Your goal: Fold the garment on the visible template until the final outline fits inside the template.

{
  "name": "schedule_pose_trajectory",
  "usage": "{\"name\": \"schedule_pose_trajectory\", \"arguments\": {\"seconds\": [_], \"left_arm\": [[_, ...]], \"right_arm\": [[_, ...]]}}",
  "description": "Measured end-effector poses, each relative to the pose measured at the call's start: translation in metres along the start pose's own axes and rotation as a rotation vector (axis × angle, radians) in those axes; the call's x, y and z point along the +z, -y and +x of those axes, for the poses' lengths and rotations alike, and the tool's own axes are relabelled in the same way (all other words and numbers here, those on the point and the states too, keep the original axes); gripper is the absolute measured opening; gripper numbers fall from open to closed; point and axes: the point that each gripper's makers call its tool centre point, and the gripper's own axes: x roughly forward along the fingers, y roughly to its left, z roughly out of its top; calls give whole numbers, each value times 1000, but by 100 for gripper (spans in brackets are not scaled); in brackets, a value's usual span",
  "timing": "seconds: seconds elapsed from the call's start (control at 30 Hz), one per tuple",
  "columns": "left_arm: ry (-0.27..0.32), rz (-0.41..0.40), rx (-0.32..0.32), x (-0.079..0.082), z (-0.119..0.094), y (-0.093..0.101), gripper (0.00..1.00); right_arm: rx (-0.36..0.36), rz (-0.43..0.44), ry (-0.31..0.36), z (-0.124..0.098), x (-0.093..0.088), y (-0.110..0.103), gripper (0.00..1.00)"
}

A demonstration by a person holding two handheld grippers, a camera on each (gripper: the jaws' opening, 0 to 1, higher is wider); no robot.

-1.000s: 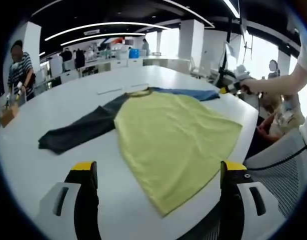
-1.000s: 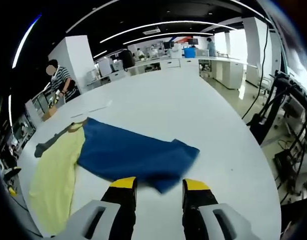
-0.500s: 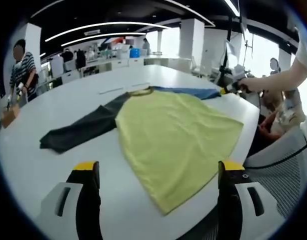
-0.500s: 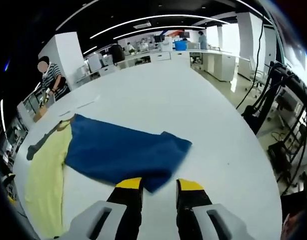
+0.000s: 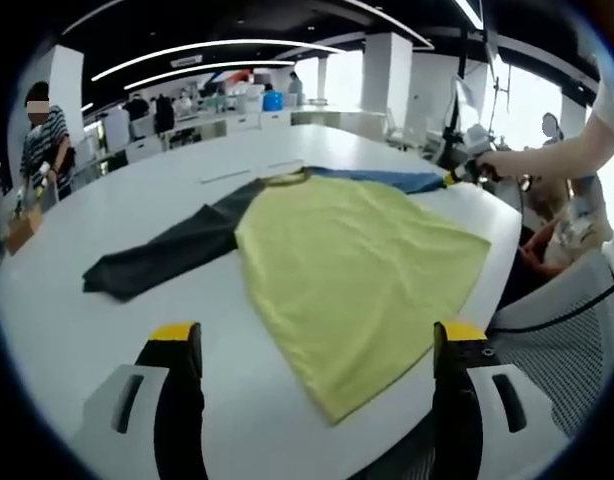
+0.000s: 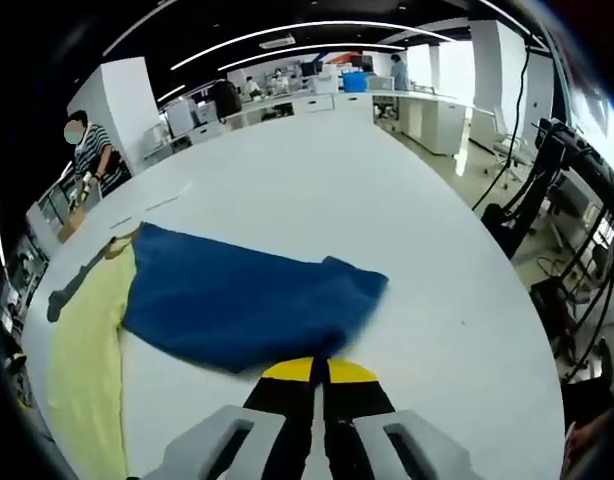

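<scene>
In the left gripper view, the garment (image 5: 357, 270) is seen spread flat on the white surface (image 5: 77, 330), its yellow body at the centre, its dark sleeve (image 5: 172, 255) stretched toward 9 o'clock and its blue sleeve (image 5: 387, 180) toward 1 o'clock, where the right gripper (image 5: 457, 177) is held at the cuff, while the left gripper (image 5: 317, 350) is held with its fingers (image 5: 177, 400) spread wide just short of the hem. In the right gripper view, the blue sleeve (image 6: 237, 300) is laid across the centre, the yellow body (image 6: 82, 350) is seen toward 8 o'clock, and the fingers (image 6: 287, 385) of the right gripper (image 6: 320, 372) are pressed together at 6 o'clock on the sleeve's near edge.
</scene>
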Motion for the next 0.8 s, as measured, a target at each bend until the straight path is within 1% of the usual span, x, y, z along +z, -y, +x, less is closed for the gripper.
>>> {"name": "schedule_pose_trajectory", "arguments": {"seconds": [0.17,0.37,0.5,0.57,0.6,0.73,0.77,0.8], "left_arm": [[-5,1,-4,-1,0,0,93],[-13,3,-9,-3,-1,2,93],[-18,1,-14,-5,-2,2,93],[-24,1,-14,-6,-2,2,93],[-27,1,-15,-7,-2,2,93],[-27,0,-20,-7,-2,3,94],[-27,0,-22,-7,-2,4,94],[-27,2,-23,-7,-1,4,94]], "right_arm": [[-10,-22,-14,-7,0,5,0],[-4,-1,-27,-8,0,7,0],[3,-3,-43,-10,0,8,0],[11,14,-43,-11,1,8,0],[11,22,-49,-6,3,16,0],[-2,17,-67,-7,-1,16,0],[-7,26,-85,-8,-4,16,0],[-16,34,-87,-8,-4,18,0]]}}
